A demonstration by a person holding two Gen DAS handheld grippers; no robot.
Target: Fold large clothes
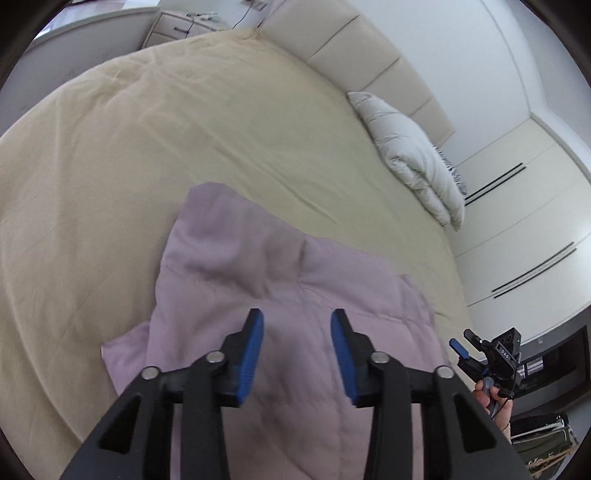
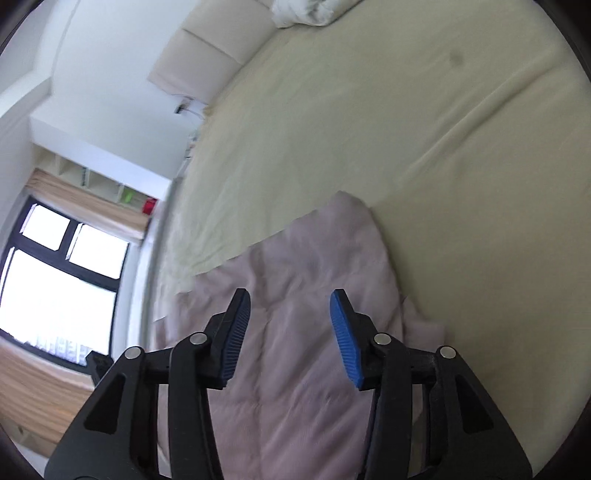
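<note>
A lilac garment lies folded on the cream bed, a bit rumpled at its far end. My left gripper is open and empty, held above the garment's near part. The right gripper shows at the right edge of the left wrist view, off the bed's side, held in a hand. In the right wrist view the right gripper is open and empty above the same garment, which lies on the bed.
A white pillow leans on the padded headboard. Wardrobe doors stand to the right. A nightstand is at the far corner. A window and shelves lie beyond the bed's edge.
</note>
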